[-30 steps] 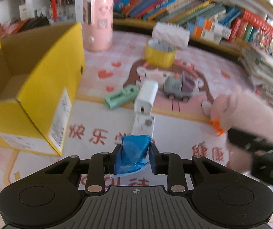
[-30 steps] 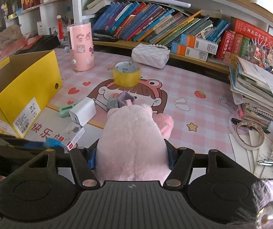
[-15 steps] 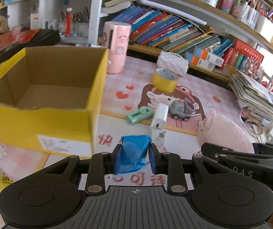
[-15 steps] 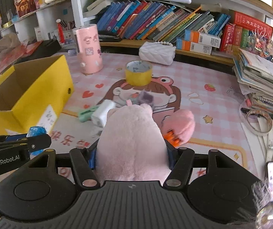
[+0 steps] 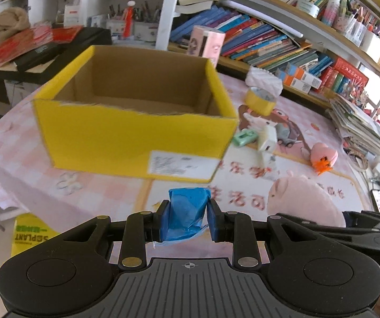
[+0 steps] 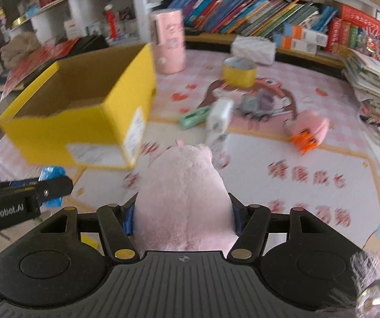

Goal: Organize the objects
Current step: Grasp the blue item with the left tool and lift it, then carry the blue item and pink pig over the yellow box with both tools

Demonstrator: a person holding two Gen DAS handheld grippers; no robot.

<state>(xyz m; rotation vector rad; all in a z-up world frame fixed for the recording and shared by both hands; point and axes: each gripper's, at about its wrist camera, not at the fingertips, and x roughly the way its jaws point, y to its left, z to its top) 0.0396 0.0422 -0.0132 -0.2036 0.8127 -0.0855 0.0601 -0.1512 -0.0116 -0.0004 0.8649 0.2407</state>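
The left gripper clamps a blue packet and the right gripper a pink plush pig, both short of the yellow box on the worktop. Each load should clear the box's near wall and hang over the cavity before release.

Bright daylight, motion-blurred.
Glare at right-hand windows; smeared yellow box and mat print; strongly bowed, dark-cornered fisheye edges.
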